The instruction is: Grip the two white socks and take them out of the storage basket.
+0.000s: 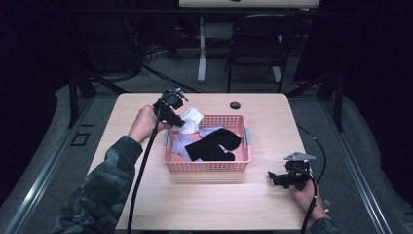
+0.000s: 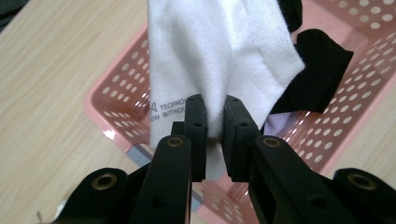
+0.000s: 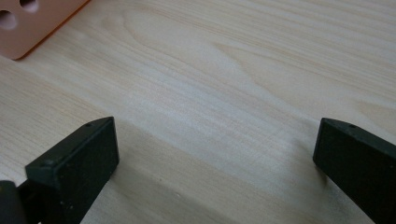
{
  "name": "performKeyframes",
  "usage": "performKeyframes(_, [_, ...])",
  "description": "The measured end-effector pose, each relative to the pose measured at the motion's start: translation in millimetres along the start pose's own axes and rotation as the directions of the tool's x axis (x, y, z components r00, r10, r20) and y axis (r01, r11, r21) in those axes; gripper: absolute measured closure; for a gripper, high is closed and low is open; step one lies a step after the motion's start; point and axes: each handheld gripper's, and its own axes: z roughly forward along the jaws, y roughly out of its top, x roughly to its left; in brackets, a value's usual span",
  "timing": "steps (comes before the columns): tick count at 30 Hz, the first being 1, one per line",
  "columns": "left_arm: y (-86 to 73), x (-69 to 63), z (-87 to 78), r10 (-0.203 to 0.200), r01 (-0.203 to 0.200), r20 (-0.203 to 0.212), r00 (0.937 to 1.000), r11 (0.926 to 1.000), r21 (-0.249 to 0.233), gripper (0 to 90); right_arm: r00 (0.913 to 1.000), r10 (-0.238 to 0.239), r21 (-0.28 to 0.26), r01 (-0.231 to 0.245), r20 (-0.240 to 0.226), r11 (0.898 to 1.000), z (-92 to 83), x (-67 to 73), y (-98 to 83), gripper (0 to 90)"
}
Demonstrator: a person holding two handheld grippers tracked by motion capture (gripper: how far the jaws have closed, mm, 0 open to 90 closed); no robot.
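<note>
Left gripper clamped on a white knitted cotton sock, jaws pressed together on a fold of the fabric near its printed grey lettering. Sock lifted above the far left corner of a pink perforated plastic basket, hanging down over the basket's rim in the high view. Left hand wrapped around the gripper just beyond the basket's left edge, sleeve in dark camouflage cloth.

Inside the basket, a black sock lying across the middle, a pale lilac piece of cloth partly under it toward the left wall. Seen from the left gripper view, black sock just behind the white one, lilac cloth peeking out below.

Basket standing near the middle of a light wooden table, slightly toward the far edge. A small round dark hole in the tabletop close to the far edge, behind the basket.

Right gripper resting low over the table near the right front corner, well apart from the basket's right front corner, jaws spread wide with only bare wood between them. Corner of the pink basket at the upper left of the right gripper view.
</note>
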Motion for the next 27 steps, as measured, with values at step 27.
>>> performKeyframes(27, [-41.7,39.0,-41.4,-0.108,0.106,-0.05,0.9928,0.9936,-0.038,81.3,1.0,0.0,0.0,0.0,-0.001,1.0,0.0,0.0,0.0,0.0])
